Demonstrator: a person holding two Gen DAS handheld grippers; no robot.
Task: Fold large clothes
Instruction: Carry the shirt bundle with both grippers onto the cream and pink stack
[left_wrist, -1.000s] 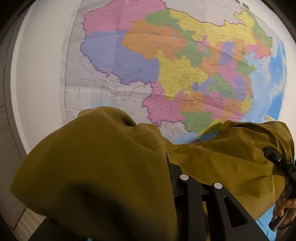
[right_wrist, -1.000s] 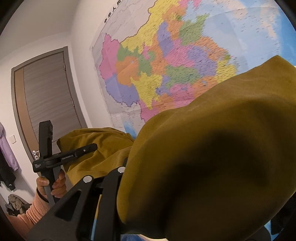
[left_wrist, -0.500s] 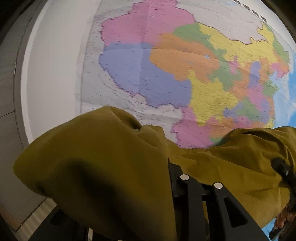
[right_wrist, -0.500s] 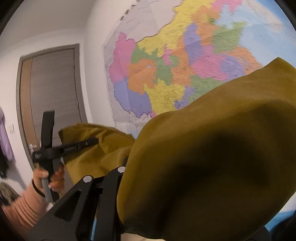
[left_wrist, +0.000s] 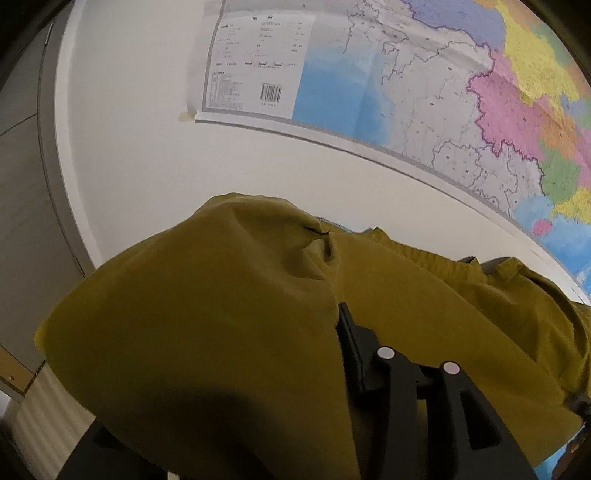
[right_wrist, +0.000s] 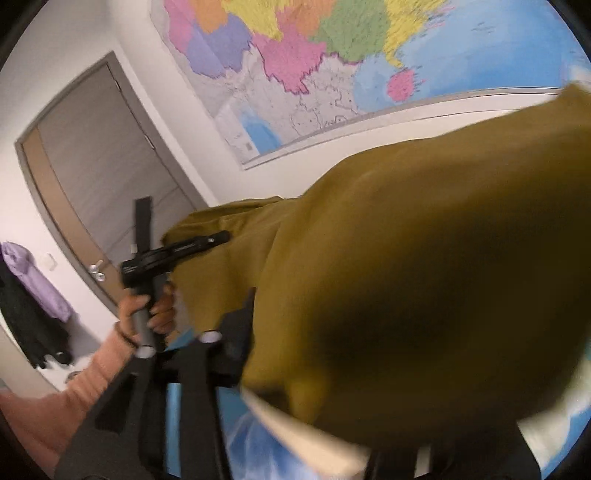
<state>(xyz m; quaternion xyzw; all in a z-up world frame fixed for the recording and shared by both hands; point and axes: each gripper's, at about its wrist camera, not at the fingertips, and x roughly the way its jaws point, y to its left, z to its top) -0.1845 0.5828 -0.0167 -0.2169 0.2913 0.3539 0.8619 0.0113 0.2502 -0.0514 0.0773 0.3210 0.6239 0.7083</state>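
Draping over both black two-finger grippers, the large mustard-olive woven garment (left_wrist: 229, 332) hung in soft, matte folds and filled the lower half of each wrist view. In the left wrist view the cloth bulged over the left gripper (left_wrist: 332, 325), hiding one finger entirely; the other black plastic finger (left_wrist: 354, 347), angular and capped by two pale round bolts, lay against the fabric. Its jaws were opening, with cloth between them — whether the pads pressed it could not be told. In the right wrist view the garment (right_wrist: 424, 280) covered the right gripper (right_wrist: 255, 332) in the same way; those jaws too were opening, cloth lying across them, the grip itself hidden and the picture blurred. That view also showed the left gripper from outside (right_wrist: 207, 240), its slim black finger reaching into a bunched edge of the garment, while a hand (right_wrist: 147, 306) in a ribbed salmon-pink sleeve (right_wrist: 92, 373) grasped its grey handle. Behind hung a glossy, brightly coloured paper wall map (left_wrist: 424, 85), one corner fixed with tape, on a white wall. A grey door (right_wrist: 99, 166) stood in a grey frame, with a lilac garment (right_wrist: 33, 280) hanging over dark clothes beside it. A blue surface (right_wrist: 258, 439) showed below the cloth.
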